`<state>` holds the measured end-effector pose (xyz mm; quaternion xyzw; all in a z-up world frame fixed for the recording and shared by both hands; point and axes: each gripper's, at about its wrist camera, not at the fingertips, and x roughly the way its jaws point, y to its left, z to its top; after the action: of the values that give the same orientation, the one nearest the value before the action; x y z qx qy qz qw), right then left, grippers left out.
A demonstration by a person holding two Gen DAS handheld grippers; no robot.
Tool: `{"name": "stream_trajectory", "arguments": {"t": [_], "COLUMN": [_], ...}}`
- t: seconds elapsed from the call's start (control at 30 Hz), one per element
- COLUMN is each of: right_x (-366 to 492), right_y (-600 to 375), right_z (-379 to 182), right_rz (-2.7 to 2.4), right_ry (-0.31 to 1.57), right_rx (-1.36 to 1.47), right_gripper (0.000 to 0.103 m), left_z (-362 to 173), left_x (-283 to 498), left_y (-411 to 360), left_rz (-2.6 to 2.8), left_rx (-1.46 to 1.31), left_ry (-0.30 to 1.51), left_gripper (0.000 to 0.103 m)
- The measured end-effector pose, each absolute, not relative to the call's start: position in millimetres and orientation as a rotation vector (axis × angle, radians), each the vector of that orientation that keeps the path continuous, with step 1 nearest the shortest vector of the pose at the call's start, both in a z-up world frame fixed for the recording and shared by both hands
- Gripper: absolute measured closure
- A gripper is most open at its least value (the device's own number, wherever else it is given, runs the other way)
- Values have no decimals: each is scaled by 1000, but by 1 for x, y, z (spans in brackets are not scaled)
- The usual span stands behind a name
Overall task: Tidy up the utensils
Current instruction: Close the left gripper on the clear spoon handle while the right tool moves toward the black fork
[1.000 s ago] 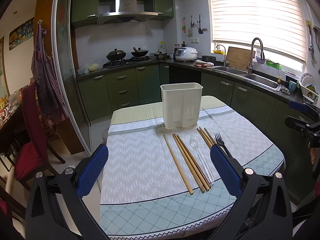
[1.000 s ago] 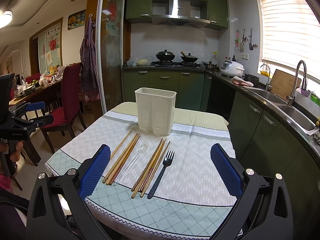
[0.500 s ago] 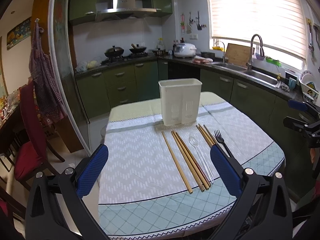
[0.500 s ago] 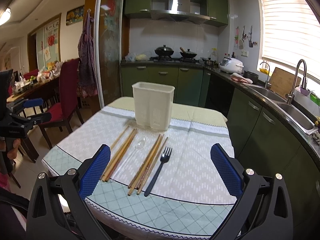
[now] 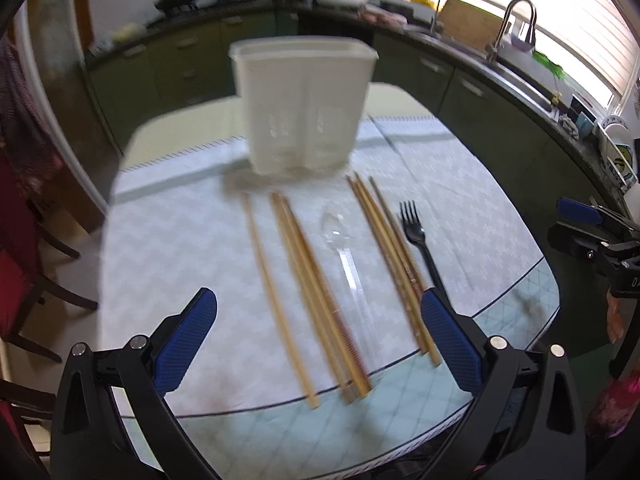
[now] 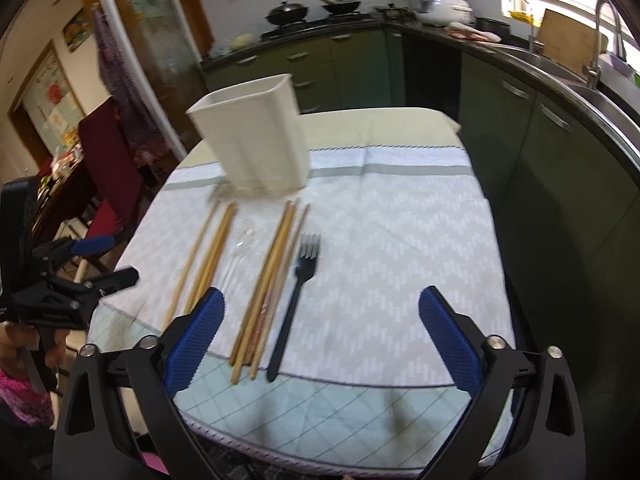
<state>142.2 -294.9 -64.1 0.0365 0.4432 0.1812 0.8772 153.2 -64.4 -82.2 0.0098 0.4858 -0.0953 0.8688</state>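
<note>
No complete word readable in either view; motion blur throughout.

- Black plastic body of the right gripper (image 5: 576,226), seen from the left wrist view: white lettering (image 5: 634,282) starting with "D", the rest cut off at the frame edge. Its jaws have just been closing slightly, nothing between them.
- Black body of the left gripper (image 6: 108,262), right wrist view: one line of small white print (image 6: 52,306), too small to read.
- Tan wooden chopsticks (image 5: 414,280): reddish printed band near the handle end, illegible.
- Pale wall poster (image 6: 52,92) with coloured patches: characters not resolvable.
</note>
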Motion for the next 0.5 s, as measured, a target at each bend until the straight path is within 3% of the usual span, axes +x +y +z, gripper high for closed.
{"name": "stream_trajectory", "arguments": {"t": [0.1, 0.27, 0.4, 0.5], "right_x": [149, 152, 153, 156], "right_y": [-299, -301, -303, -304], "right_z": [-65, -67, -68, -70], "right_rz": [355, 335, 337, 321], "right_ry": [943, 956, 956, 955], "right_rx": [89, 58, 60, 46], "right_gripper": [18, 20, 20, 20], "left_z": [-97, -133, -151, -159], "left_x": [178, 215, 228, 239], "left_y": [-82, -98, -105, -108], "left_rz": [-227, -196, -172, -163], "left_rx": [10, -24, -19, -34], "left_ry": [1093, 1242, 1296, 1309], "left_gripper": [8, 44, 45, 61]}}
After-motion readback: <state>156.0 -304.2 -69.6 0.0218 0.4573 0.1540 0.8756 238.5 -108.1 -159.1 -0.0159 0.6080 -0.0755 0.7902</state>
